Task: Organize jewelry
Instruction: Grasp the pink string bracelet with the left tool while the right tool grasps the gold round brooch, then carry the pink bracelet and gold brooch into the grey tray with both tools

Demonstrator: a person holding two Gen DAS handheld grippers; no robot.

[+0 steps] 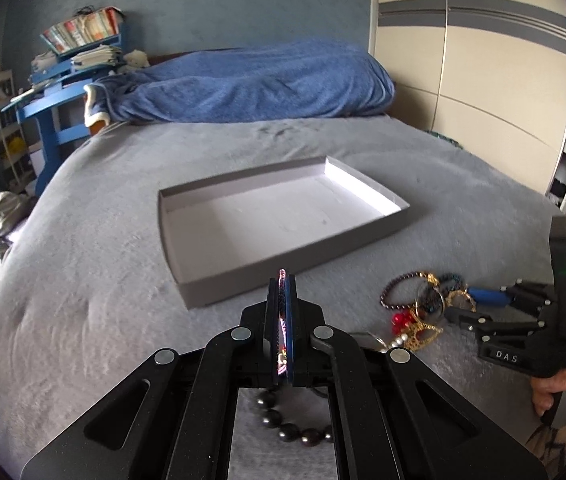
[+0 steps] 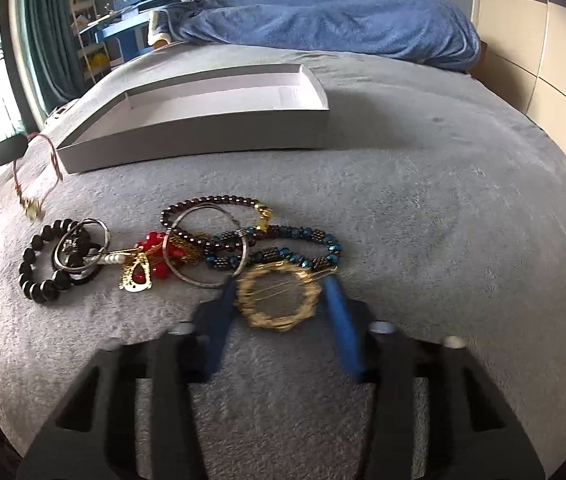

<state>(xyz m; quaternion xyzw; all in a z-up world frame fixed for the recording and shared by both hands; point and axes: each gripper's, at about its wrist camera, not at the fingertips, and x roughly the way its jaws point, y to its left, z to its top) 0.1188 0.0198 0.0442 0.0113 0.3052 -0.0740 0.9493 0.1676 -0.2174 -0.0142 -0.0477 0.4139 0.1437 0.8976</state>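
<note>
My left gripper [image 1: 282,286] is shut on a thin pink bracelet [image 1: 282,320], held above the bed just short of the grey box's near wall [image 1: 243,288]. The same bracelet hangs at the left edge of the right wrist view [image 2: 37,172]. My right gripper [image 2: 281,280] is open, its blue fingers [image 2: 339,320] on either side of a gold ring-shaped piece [image 2: 279,300] at the near edge of a jewelry pile [image 2: 187,244]. The grey box [image 2: 203,140] lies open and empty behind the pile. A black bead bracelet [image 1: 295,428] lies under my left gripper.
The grey blanket [image 1: 83,280] covers the bed. A blue duvet [image 1: 251,80] is bunched at the far end. A blue desk with books [image 1: 63,80] stands at the far left, a wardrobe [image 1: 463,60] at the right.
</note>
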